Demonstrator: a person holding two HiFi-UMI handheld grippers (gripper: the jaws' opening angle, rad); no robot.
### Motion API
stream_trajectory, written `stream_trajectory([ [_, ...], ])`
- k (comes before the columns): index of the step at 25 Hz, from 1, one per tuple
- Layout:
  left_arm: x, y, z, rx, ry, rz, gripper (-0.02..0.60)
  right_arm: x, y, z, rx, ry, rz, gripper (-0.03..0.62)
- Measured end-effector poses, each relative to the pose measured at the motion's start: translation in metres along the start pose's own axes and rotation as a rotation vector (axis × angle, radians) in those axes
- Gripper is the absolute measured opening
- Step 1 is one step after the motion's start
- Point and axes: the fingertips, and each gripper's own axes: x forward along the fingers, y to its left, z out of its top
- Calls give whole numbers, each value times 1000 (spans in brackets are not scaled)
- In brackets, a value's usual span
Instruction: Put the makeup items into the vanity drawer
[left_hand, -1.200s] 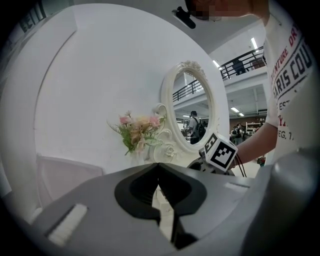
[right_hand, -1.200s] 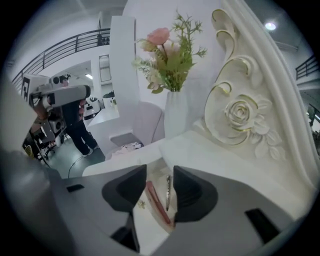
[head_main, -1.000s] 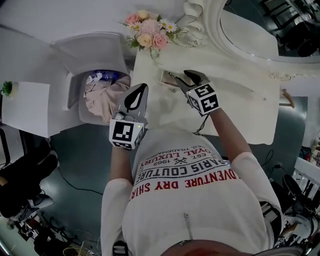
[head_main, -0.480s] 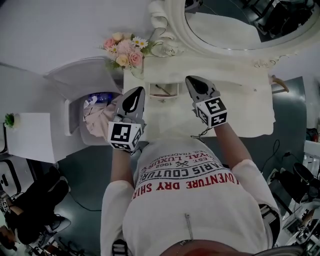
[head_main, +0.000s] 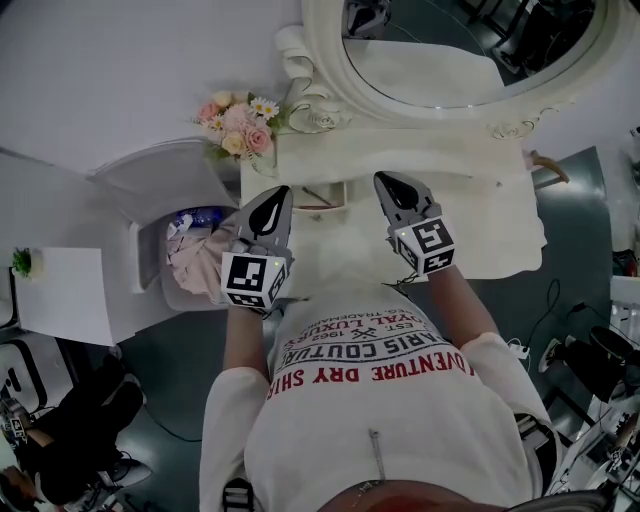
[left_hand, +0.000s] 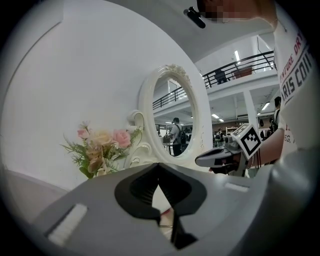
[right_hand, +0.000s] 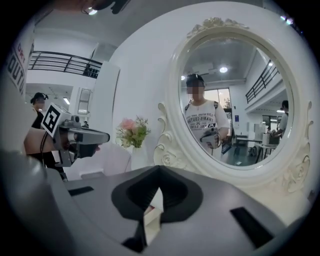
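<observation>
Left gripper: jaws together, empty, just left of the drawer.
Vanity drawer: open; thin dark item inside, type unclear.
Right gripper: jaws together, empty.
Risk: one-sided push likely skews and jams the drawer; a protruding item may catch.

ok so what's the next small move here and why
Probably ease the right gripper down to the front of the small open white drawer and nudge it shut. Both it and the left gripper are shut and empty, hovering either side of the drawer, and no loose makeup shows on the white vanity top in the head view.
</observation>
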Motion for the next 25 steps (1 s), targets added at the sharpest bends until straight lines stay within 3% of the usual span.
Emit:
stream_trajectory([
  [25,4,4,1,29,1,40,11,5,-1,13,-10,-50,18,8],
])
